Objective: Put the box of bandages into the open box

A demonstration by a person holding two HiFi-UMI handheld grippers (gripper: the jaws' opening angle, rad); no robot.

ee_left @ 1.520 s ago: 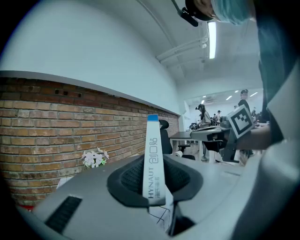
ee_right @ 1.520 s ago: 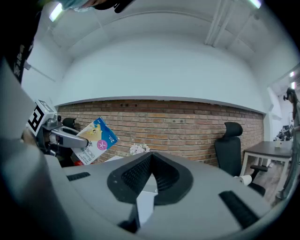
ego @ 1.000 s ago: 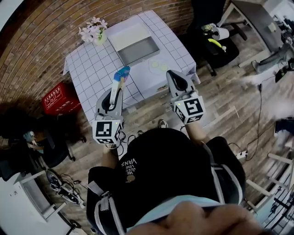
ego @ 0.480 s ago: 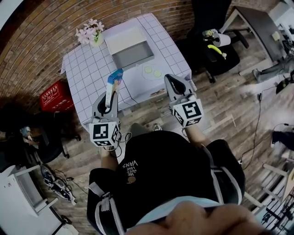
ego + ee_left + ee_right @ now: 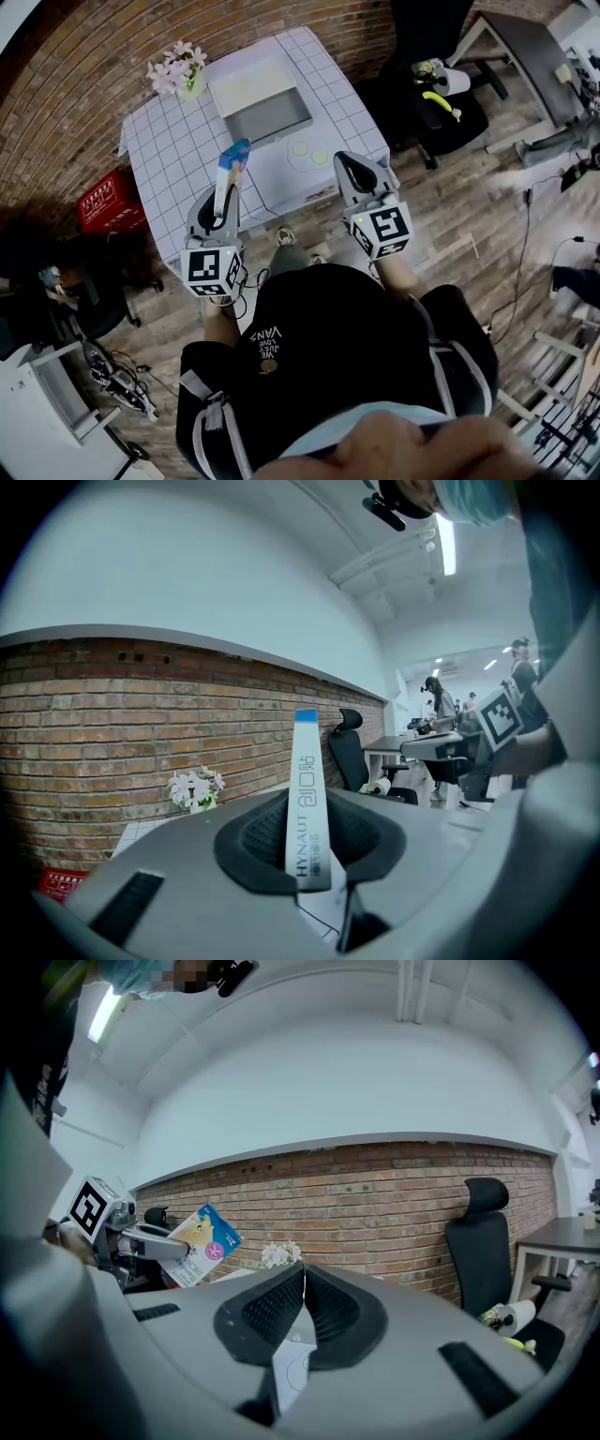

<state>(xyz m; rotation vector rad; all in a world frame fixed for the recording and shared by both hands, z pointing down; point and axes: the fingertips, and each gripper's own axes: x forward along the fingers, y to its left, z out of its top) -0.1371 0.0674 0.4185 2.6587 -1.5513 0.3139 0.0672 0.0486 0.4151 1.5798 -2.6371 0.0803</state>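
Head view: one table point(image 5: 178, 150) under a white gridded cloth stood beside a brick wall point(image 5: 84, 84). On it were one open box point(image 5: 267, 111) at the far side, one pot of flowers point(image 5: 173, 75) at the far left corner, and two pale discs point(image 5: 309, 150) towards the right. One box of bandages point(image 5: 230, 169) stood upright in the left gripper point(image 5: 221, 199) over the table's near edge, apart from the open box. The right gripper point(image 5: 354, 173) hung over the near right edge. One red crate point(image 5: 103, 199) sat on the wooden floor to the left, and one black office chair point(image 5: 431, 84) to the right.

Left gripper view: both pads pressed on the bandage box's faces.

Right gripper view: the pads met, with nothing between them.
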